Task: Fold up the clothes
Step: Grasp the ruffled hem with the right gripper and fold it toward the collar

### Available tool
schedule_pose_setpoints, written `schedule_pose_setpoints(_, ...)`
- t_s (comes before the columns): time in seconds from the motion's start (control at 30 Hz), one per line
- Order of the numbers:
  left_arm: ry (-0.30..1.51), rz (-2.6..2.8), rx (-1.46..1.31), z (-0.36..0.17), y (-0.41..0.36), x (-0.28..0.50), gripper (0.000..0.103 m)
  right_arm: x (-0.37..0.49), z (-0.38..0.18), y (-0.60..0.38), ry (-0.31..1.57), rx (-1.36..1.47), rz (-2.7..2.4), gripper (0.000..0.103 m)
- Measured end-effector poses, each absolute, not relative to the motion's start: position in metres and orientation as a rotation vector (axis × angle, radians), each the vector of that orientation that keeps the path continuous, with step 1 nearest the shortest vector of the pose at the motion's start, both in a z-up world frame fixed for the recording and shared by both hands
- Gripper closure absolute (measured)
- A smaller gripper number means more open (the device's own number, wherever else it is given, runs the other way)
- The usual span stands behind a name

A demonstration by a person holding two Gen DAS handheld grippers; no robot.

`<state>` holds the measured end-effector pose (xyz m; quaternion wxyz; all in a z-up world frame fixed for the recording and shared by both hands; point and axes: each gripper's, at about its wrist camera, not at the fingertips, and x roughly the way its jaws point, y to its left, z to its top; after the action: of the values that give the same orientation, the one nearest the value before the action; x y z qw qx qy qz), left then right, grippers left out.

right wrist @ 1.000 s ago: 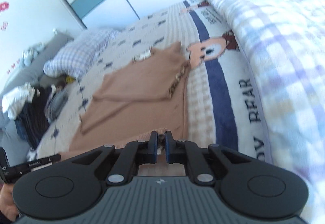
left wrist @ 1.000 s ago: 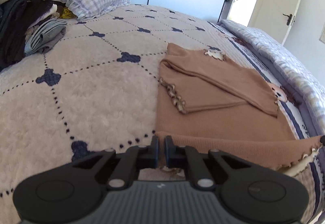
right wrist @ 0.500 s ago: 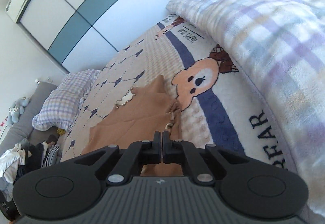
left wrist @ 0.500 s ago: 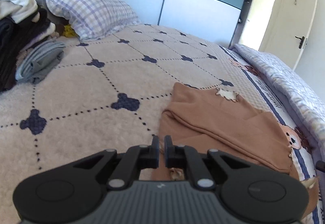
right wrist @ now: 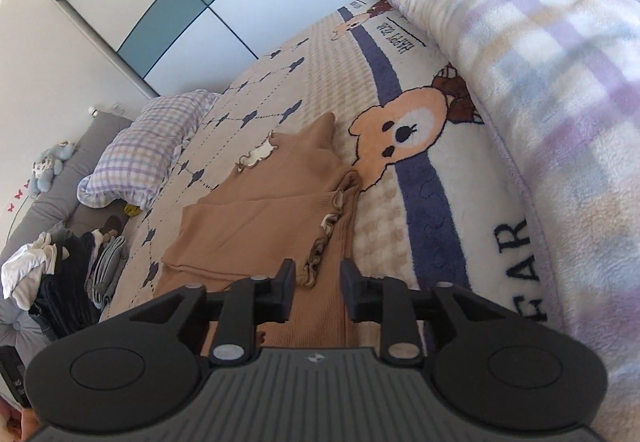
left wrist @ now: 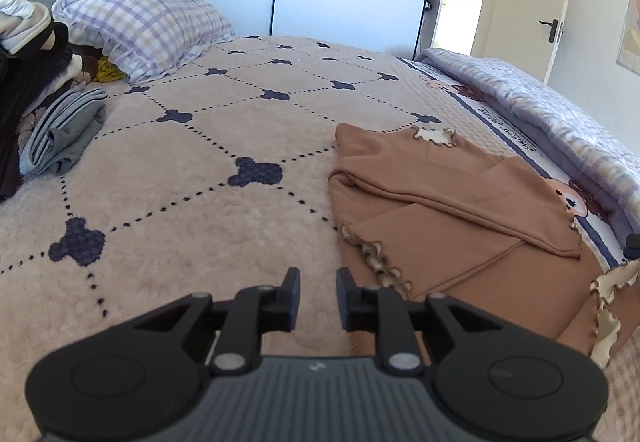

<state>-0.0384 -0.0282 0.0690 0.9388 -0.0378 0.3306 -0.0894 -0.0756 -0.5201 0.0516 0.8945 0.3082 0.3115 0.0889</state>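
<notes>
A brown knit top (left wrist: 452, 209) with cream ruffled trim lies folded on the bed, sleeves laid across its body. In the left wrist view it sits to the right of my left gripper (left wrist: 318, 294), whose jaws are opening with only the beige blanket (left wrist: 192, 201) showing between them. In the right wrist view my right gripper (right wrist: 318, 288) hangs over the near part of the brown top (right wrist: 260, 217). Its jaws are opening; the fabric and a ruffled edge (right wrist: 320, 254) show between them, and the pads do not press on anything.
A checked pillow (left wrist: 148, 29) lies at the head of the bed. A pile of dark and white clothes (left wrist: 24, 81) and a folded grey garment (left wrist: 64, 133) sit at the left. A rolled plaid quilt (right wrist: 540, 81) runs along the right side.
Both grippers were shut on the top's hem and carried it forward over the garment. Their jaws have now parted and the fabric lies loose on the bed.
</notes>
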Motion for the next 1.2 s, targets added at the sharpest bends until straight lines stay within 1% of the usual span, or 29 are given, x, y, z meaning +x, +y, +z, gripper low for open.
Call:
schedule_pose_setpoints(0.2, 0.633, -0.282, -0.010, 0.076, -0.027, -0.066, 0.083, -0.103, 0.058, -0.521, 0.585, 0.660, 0.320, 0.066)
schedule_pose_setpoints(0.3, 0.633, -0.361, 0.037, 0.077, -0.031, -0.083, 0.080, -0.108, 0.060, -0.514, 0.594, 0.614, 0.350, 0.064)
schedule_pose_setpoints(0.4, 0.658, -0.412, 0.095, 0.072, -0.035, -0.096, 0.078, -0.110, 0.062, -0.502, 0.615, 0.561, 0.392, 0.064)
schedule_pose_setpoints(0.47, 0.697, -0.446, 0.081, 0.068, -0.034, -0.100, 0.077, -0.110, 0.062, -0.496, 0.621, 0.543, 0.414, 0.064)
schedule_pose_setpoints(0.63, 0.837, -0.496, -0.086, 0.053, -0.023, -0.099, 0.077, -0.111, 0.065, -0.488, 0.614, 0.526, 0.457, 0.064)
schedule_pose_setpoints(0.8, 0.922, -0.562, -0.093, 0.037, -0.039, -0.107, 0.078, -0.104, 0.057, -0.481, 0.686, 0.502, 0.444, 0.064)
schedule_pose_setpoints(0.87, 0.921, -0.530, -0.071, 0.032, -0.048, -0.108, 0.078, -0.102, 0.054, -0.479, 0.702, 0.495, 0.440, 0.065)
schedule_pose_setpoints(0.9, 0.914, -0.515, -0.070, 0.032, -0.050, -0.108, 0.080, -0.101, 0.053, -0.478, 0.704, 0.485, 0.438, 0.066)
schedule_pose_setpoints(0.93, 0.912, -0.501, -0.084, 0.033, -0.051, -0.107, 0.086, -0.101, 0.053, -0.476, 0.707, 0.474, 0.436, 0.066)
schedule_pose_setpoints(0.97, 0.912, -0.492, -0.102, 0.033, -0.050, -0.105, 0.089, -0.101, 0.052, -0.475, 0.705, 0.466, 0.435, 0.072)
schedule_pose_setpoints(1.0, 0.911, -0.484, -0.119, 0.034, -0.049, -0.104, 0.093, -0.101, 0.053, -0.475, 0.700, 0.459, 0.433, 0.084)
schedule_pose_setpoints(1.03, 0.909, -0.476, -0.135, 0.035, -0.048, -0.103, 0.096, -0.101, 0.053, -0.476, 0.693, 0.454, 0.428, 0.089)
schedule_pose_setpoints(1.07, 0.908, -0.470, -0.148, 0.036, -0.047, -0.102, 0.096, -0.102, 0.054, -0.476, 0.685, 0.449, 0.420, 0.094)
schedule_pose_setpoints(1.17, 0.888, -0.454, -0.169, 0.040, -0.046, -0.100, 0.097, -0.104, 0.057, -0.483, 0.651, 0.445, 0.382, 0.101)
schedule_pose_setpoints(1.2, 0.880, -0.449, -0.173, 0.043, -0.046, -0.100, 0.097, -0.105, 0.059, -0.484, 0.639, 0.443, 0.370, 0.101)
